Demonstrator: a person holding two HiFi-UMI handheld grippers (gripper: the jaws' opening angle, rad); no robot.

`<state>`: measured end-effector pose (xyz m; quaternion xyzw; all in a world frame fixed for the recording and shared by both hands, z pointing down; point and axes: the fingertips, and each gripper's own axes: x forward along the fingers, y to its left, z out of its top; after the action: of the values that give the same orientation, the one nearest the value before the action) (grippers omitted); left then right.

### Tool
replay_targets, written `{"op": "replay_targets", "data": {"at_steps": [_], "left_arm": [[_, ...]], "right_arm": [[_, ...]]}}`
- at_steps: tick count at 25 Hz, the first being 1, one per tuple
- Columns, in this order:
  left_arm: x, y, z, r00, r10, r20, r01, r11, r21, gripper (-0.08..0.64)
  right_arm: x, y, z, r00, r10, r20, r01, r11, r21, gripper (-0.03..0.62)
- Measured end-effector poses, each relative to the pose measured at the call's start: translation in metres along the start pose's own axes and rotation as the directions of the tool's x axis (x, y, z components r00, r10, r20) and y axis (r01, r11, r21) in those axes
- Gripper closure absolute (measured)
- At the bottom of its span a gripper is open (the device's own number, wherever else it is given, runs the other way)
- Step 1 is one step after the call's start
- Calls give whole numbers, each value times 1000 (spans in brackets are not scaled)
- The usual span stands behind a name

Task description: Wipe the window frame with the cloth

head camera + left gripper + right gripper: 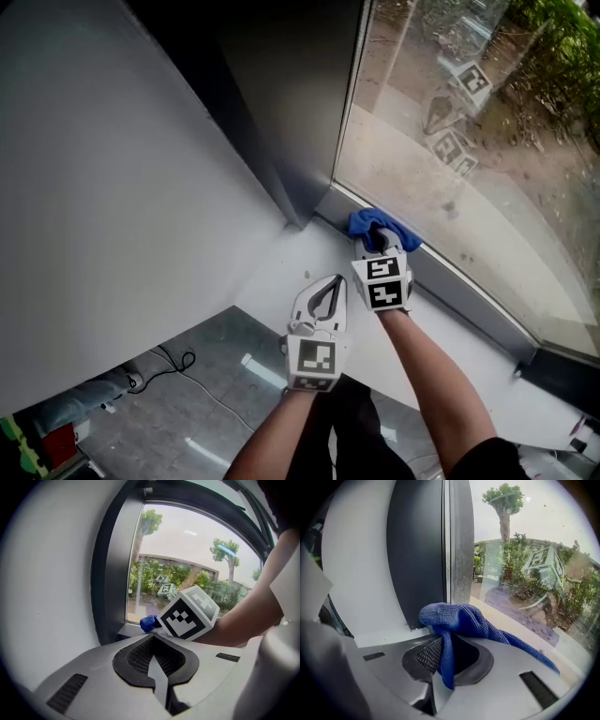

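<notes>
Black-and-white square patterns are printed on the marker cubes of both grippers; letters or words cannot be read on them. The cloth [397, 232] is blue, with a fine ribbed, towel-like weave, and it is bunched into soft folds. In the head view it is seen at the middle of the frame, pressed on the lower rail of the window frame [455, 284], near the corner where the rail meets the dark upright part. The frame is of smooth grey metal, and the glass [469, 159] above it is dusty and spotted. The right gripper [377, 242] is closed on the cloth: in the right gripper view a fold of the cloth [459, 619] is pinched between the jaws of the right gripper [442, 670], and the rest is spread over the right jaw. The left gripper [330, 285] is held over the white matte sill [281, 267], just beside the right one; in the left gripper view the jaws of the left gripper [154, 662] are brought together with nothing between them. Their black pads are ribbed.
</notes>
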<state>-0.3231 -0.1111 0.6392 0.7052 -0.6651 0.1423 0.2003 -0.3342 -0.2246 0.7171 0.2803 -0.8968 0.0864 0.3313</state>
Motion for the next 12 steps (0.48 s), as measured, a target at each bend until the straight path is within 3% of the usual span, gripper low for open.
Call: {"op": "replay_targets", "data": {"at_steps": [6, 12], "left_arm": [[-3, -1, -3, 1000, -22, 22, 21, 999, 29, 555], [1, -22, -14, 999, -28, 43, 28, 1000, -3, 555]], "right_arm": [[-9, -5, -1, 999, -51, 10, 51, 999, 14, 558], [-23, -23, -14, 998, -65, 19, 65, 998, 2, 558]]}}
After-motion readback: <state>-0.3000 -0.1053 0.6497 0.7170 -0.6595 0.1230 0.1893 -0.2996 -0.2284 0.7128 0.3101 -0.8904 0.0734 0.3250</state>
